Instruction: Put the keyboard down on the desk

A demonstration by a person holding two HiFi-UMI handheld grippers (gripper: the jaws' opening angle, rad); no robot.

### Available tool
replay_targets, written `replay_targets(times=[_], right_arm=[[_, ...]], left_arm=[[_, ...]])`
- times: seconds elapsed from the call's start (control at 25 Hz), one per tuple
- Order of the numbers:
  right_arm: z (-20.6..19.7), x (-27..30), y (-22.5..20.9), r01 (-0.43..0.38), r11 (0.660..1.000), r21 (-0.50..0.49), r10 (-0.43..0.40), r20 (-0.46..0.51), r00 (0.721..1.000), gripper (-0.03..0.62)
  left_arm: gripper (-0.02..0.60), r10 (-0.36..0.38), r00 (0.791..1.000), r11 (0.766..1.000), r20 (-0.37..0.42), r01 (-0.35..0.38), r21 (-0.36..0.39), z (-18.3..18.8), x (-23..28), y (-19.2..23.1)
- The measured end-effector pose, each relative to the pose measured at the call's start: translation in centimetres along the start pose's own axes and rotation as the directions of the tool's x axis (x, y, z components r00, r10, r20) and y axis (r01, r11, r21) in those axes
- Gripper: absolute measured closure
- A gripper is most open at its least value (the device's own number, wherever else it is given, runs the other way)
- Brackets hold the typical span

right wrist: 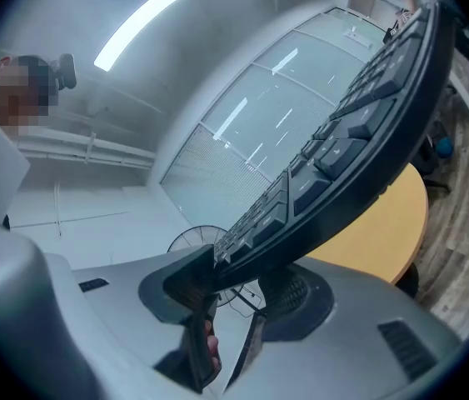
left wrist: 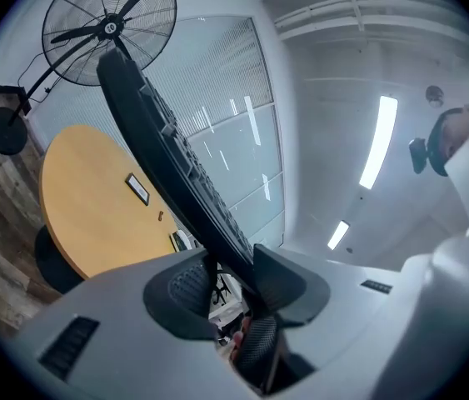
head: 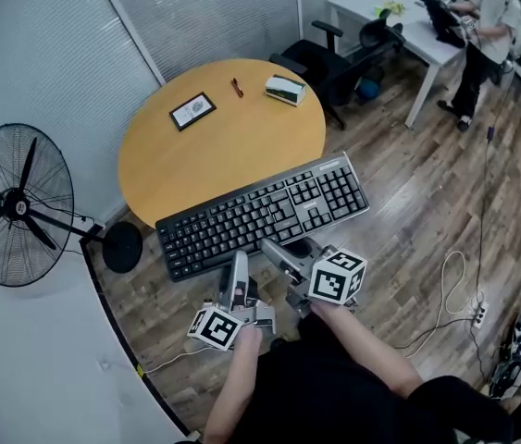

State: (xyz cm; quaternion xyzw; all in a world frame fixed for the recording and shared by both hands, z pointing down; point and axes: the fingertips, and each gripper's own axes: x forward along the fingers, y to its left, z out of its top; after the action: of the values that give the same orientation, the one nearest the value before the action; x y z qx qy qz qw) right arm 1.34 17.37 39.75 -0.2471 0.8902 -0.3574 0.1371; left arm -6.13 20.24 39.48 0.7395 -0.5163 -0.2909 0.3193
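keyboard [head: 262, 213] 1 | hand-held grippers [head: 239, 261] [head: 271, 246] 2, both clamping it | round desk [head: 223, 155] 1

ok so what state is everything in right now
keyboard: in the air, keys up, not yet on the desk
left gripper: shut on the keyboard's near edge
right gripper: shut on the keyboard's near edge
fan: upright, blades look still
framed picture: lying flat on the desk
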Motion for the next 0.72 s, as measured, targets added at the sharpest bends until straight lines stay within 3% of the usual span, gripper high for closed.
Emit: replay_targets(times=[0.28,0.72], right_arm=[[6.3,-0.2,-5.5,-0.018,0.999,0.047,0.019,-0.019,1.000,0.419],[6.1,1.1,-7.0,-0.030,0.996,0.087,0.035,-0.048,0.998,0.418]], left_arm=[[0.466,0.045,0.999,0.998,-0.005,-0.044,0.039,-1.8,7.9,-1.9],[0.466,0.092,0.996,0.995,-0.008,-0.091,0.035,-1.8,8.8,-0.5]])
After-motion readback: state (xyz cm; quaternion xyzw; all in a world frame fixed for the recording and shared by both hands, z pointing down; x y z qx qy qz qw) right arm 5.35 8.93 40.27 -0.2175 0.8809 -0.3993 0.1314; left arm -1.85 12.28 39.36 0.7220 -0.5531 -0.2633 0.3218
